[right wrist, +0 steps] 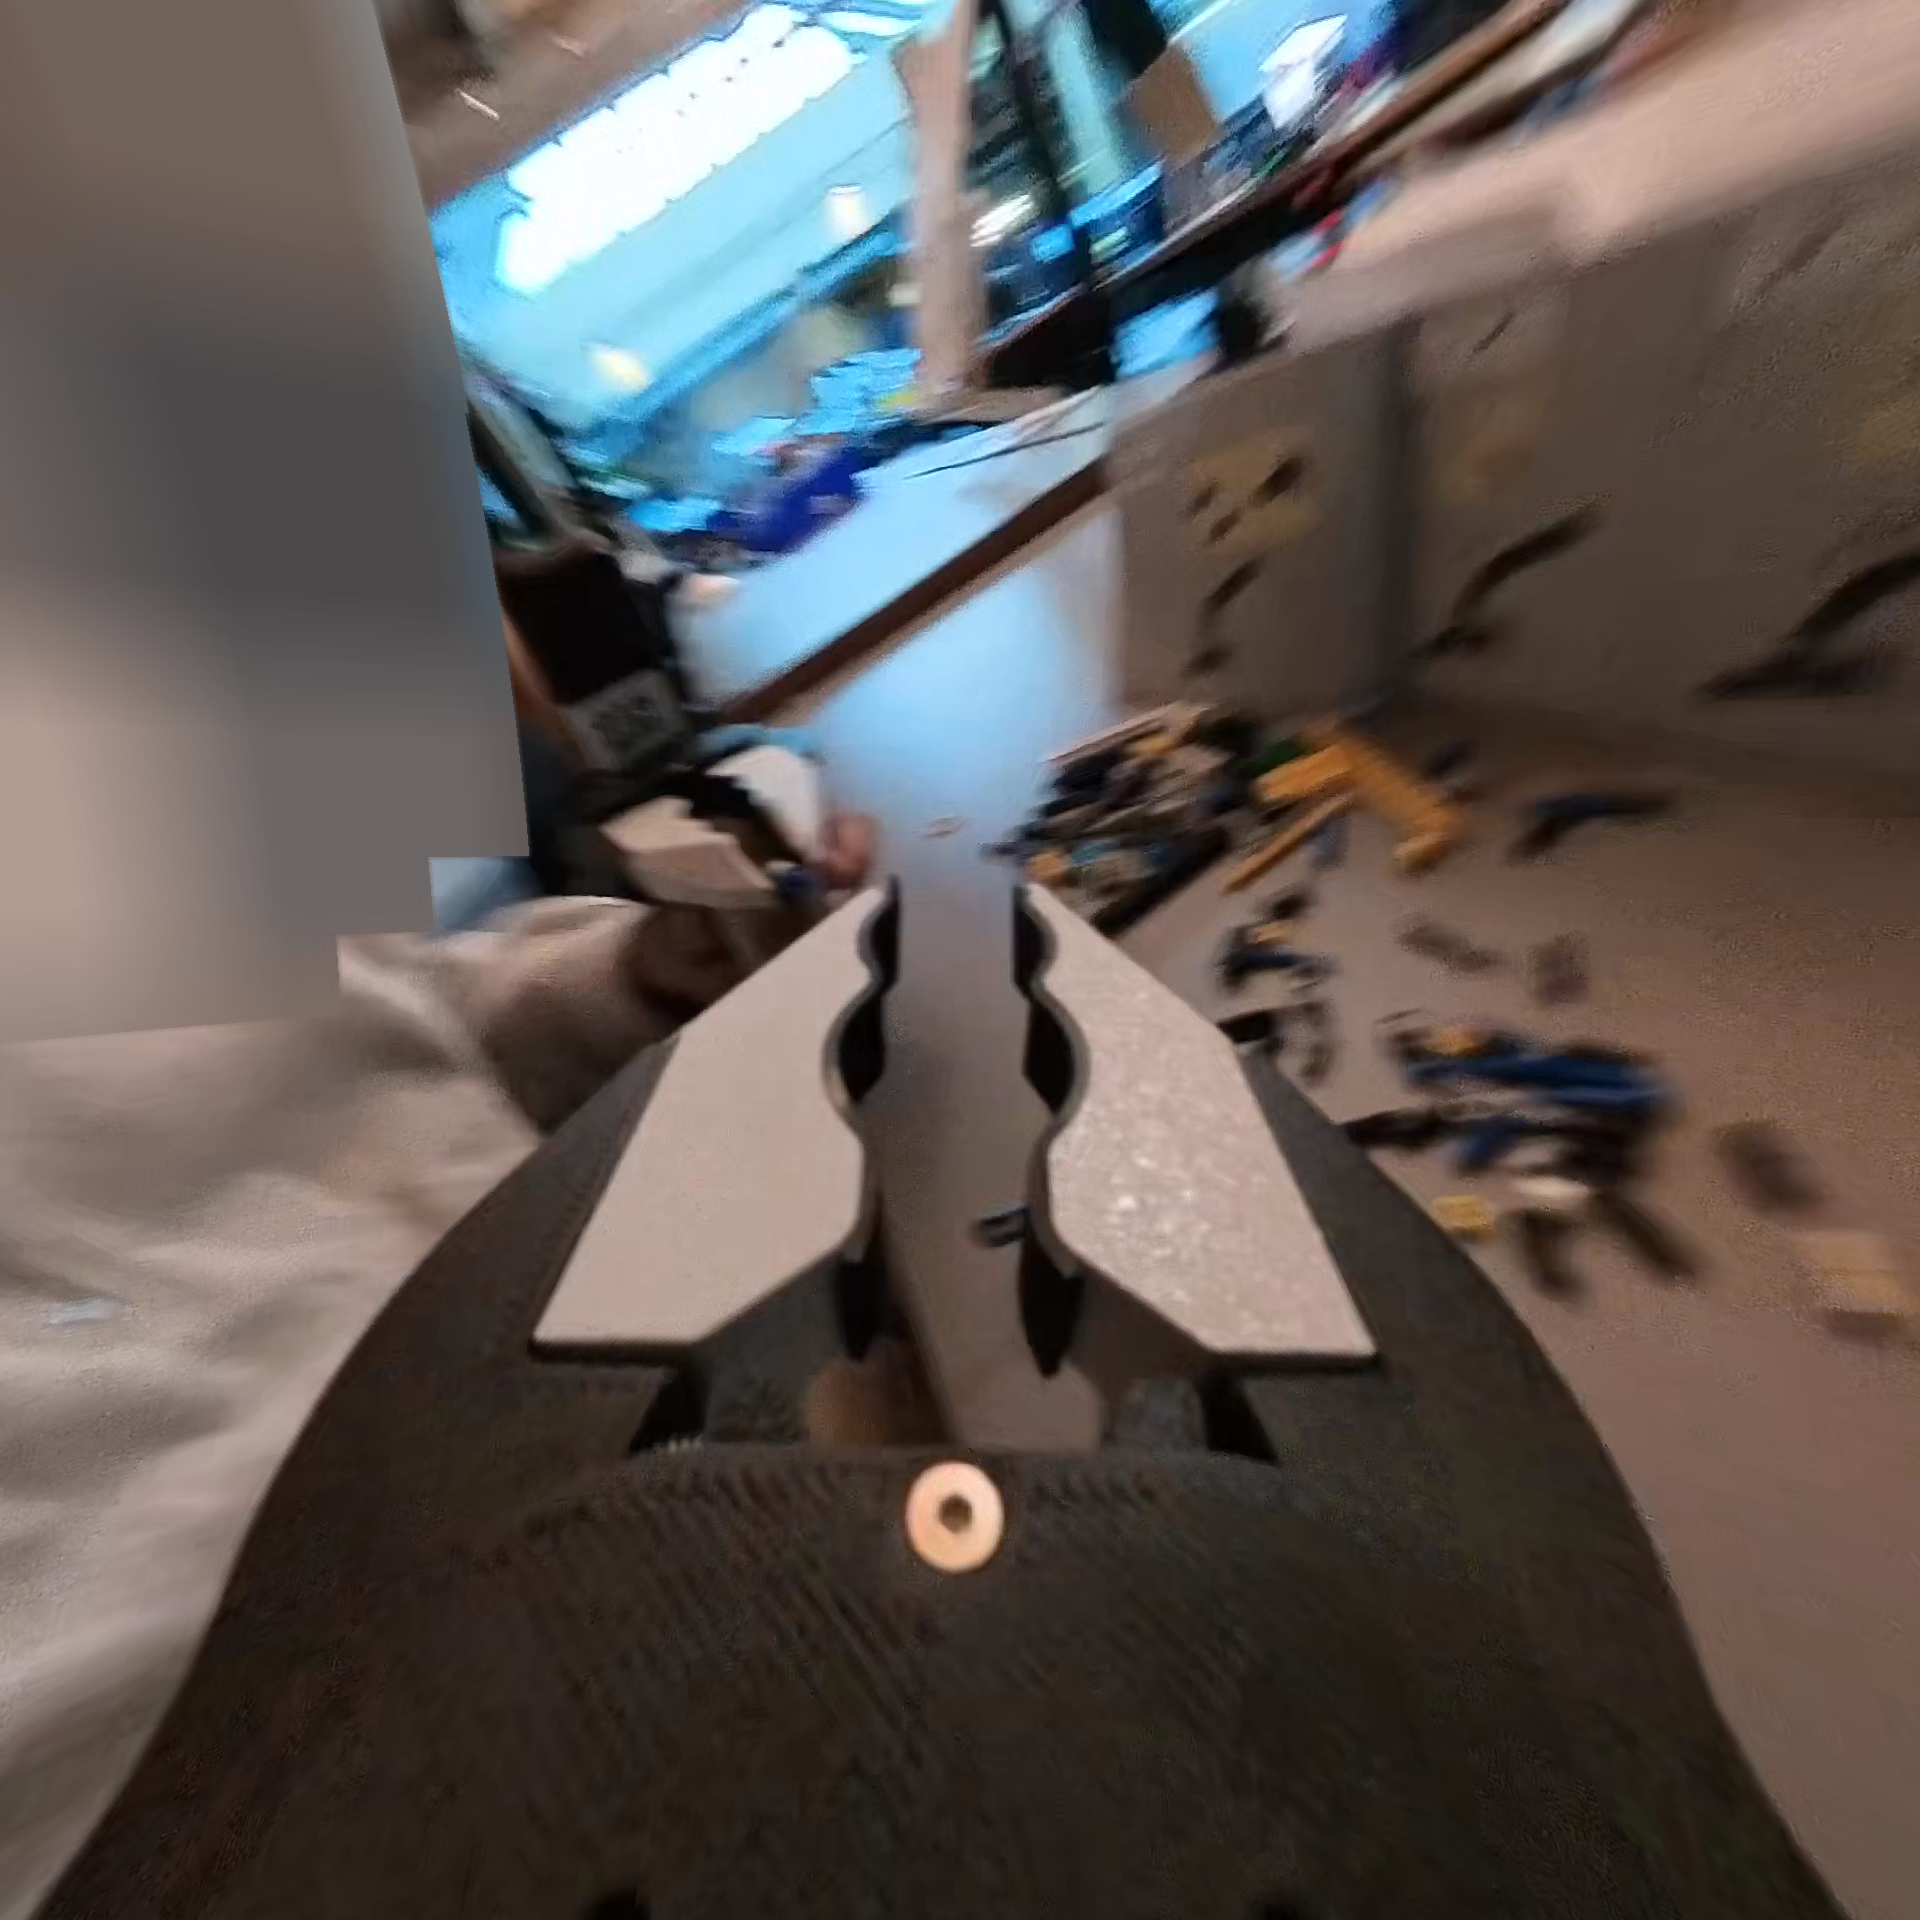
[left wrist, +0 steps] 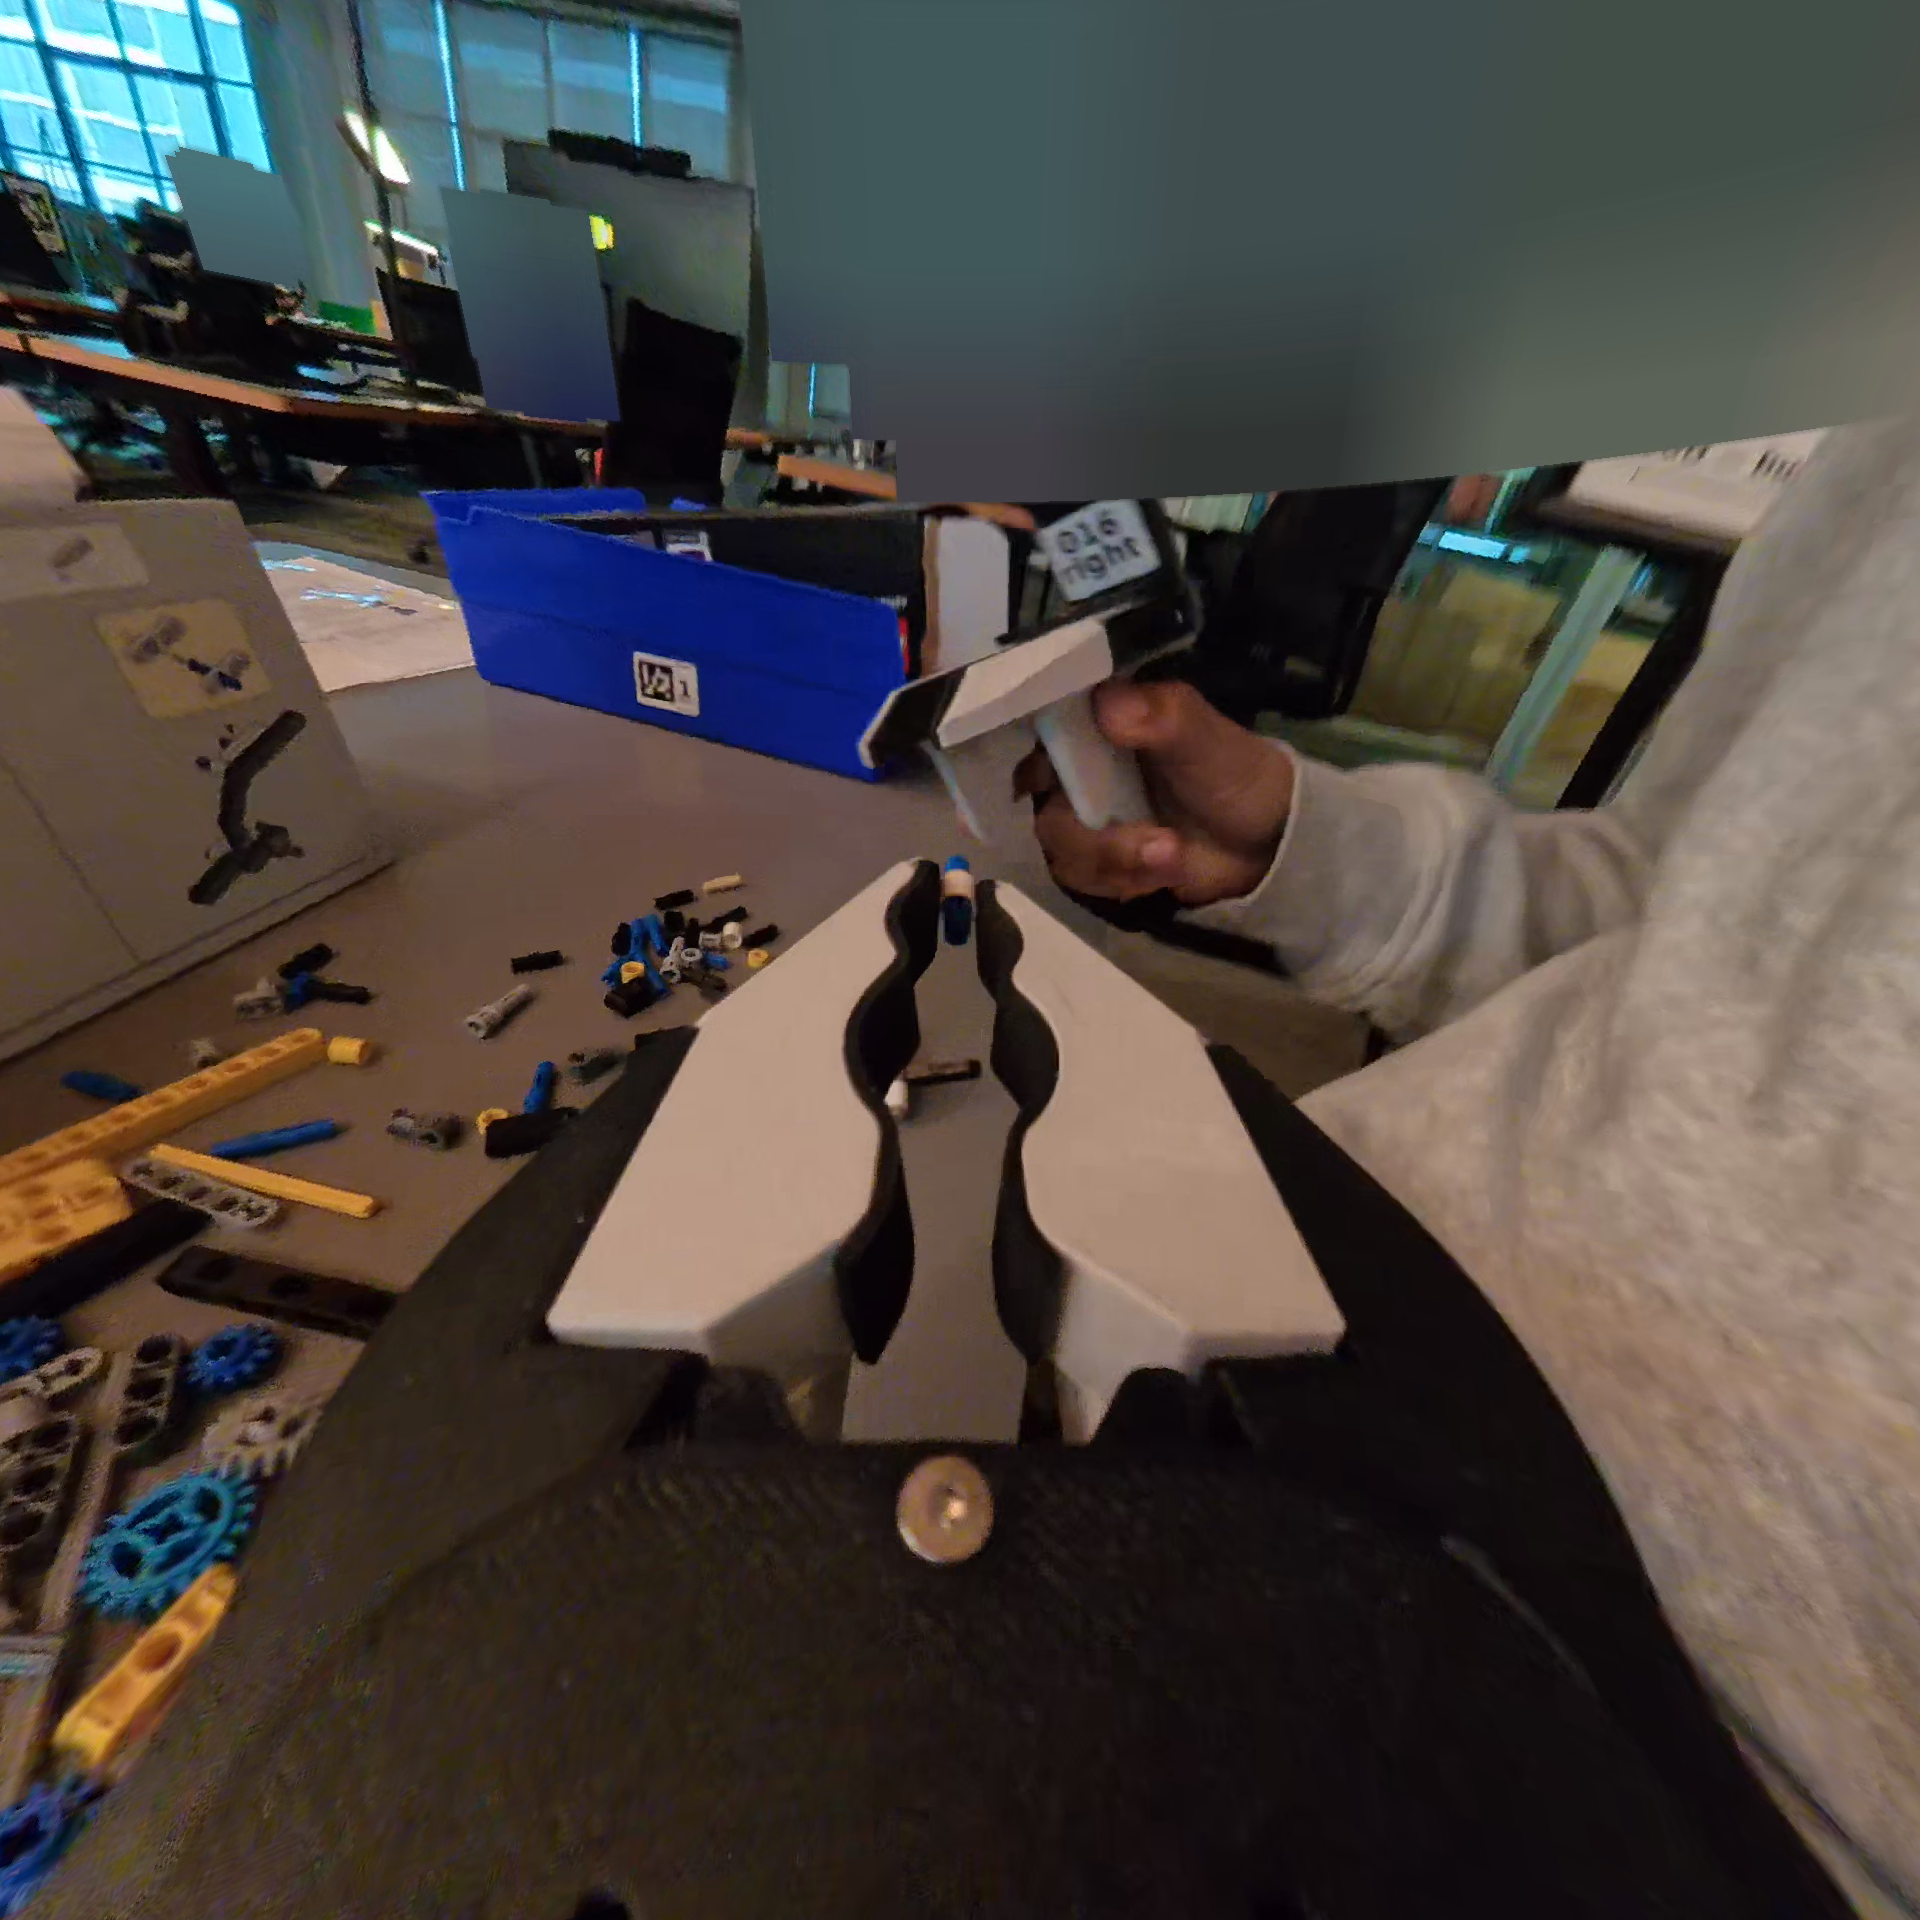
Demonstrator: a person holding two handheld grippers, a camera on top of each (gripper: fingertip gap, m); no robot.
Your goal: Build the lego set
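Observation:
My left gripper (left wrist: 954, 883) is shut on a small blue and white pin piece (left wrist: 956, 902), held upright at the fingertips above the grey table (left wrist: 520, 810). My right gripper (right wrist: 956, 904) is open and empty; its view is blurred by motion. In the left wrist view the right gripper (left wrist: 899, 727) is held by a hand just beyond and right of the pin. In the right wrist view the left gripper (right wrist: 707, 852) shows at left with the blue piece (right wrist: 795, 881) at its tip.
Loose small pins lie in a pile (left wrist: 675, 945). Yellow beams (left wrist: 156, 1112), black and grey beams and blue gears (left wrist: 166, 1538) lie at left. A propped instruction sheet (left wrist: 177, 727) stands far left, a blue bin (left wrist: 665, 623) behind. A grey sleeve (left wrist: 1662, 1039) fills the right. The gap from one gripper's tips to the other's is roughly 7 cm.

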